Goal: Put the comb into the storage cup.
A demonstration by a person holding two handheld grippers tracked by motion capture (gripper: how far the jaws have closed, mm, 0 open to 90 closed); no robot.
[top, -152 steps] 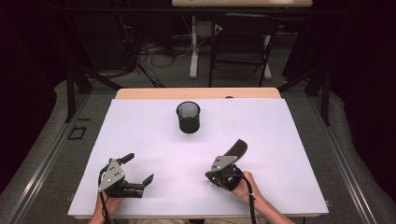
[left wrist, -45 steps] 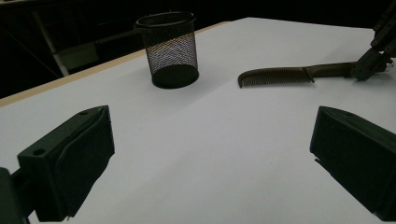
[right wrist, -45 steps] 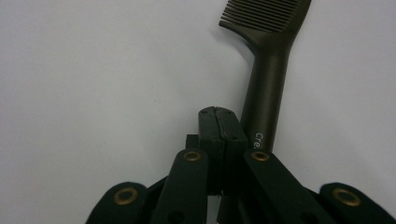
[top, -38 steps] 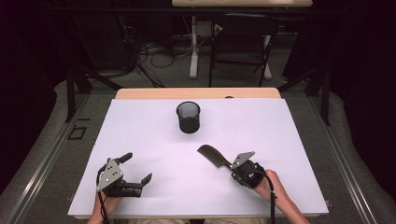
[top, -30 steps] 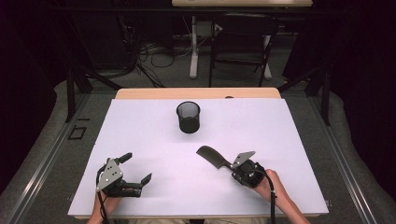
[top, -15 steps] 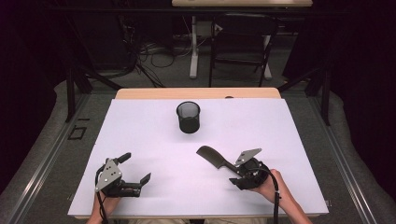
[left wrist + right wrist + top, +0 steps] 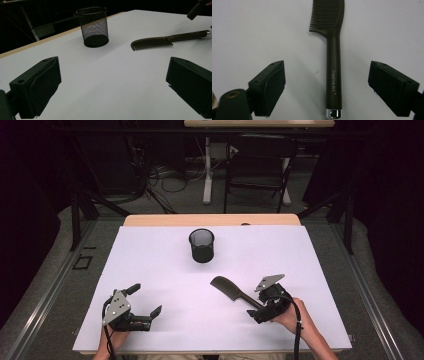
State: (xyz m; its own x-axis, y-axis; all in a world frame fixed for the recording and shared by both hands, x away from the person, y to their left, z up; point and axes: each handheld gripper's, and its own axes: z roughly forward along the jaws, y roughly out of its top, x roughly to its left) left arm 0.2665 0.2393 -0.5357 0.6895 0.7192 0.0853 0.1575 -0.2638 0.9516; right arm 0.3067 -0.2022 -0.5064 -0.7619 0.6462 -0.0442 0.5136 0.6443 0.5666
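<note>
Comb (image 7: 333,62) flat, teeth end toward cup (image 7: 201,245)

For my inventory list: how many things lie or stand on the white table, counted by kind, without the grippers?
Comb: 1
Mesh cup: 1
Total: 2

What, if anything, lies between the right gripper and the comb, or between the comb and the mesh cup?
Nothing visible. The right gripper, jaws just opened, straddles the comb handle without touching it. Bare white table separates comb and mesh cup.
</note>
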